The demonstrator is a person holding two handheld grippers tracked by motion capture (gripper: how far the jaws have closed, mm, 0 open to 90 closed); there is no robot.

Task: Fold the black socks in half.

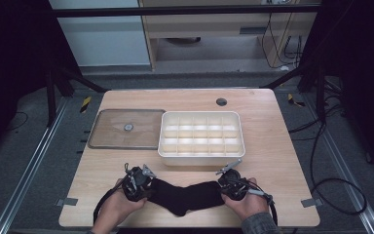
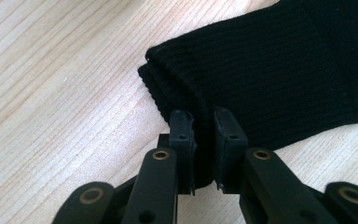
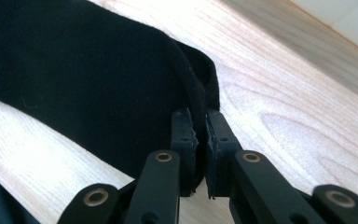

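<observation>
Sock (image 1: 185, 196): soft, light, limp; pinched at both ends by left gripper (image 1: 148, 187) and right gripper (image 1: 222, 187), best held there.

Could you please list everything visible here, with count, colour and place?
sock: one, black, on the near edge of the table, stretched between both grippers; its ribbed cuff end shows in the left gripper view
organizer box: one, white, many compartments, at table centre
lid: one, clear with a dark rim, flat on the table, left of the box
table: one, light wood, with a round cable hole at the far edge
left gripper: one, black, shut on the sock's cuff end
right gripper: one, black, shut on the sock's other end
hands: two, at the near edge, each holding a gripper
</observation>
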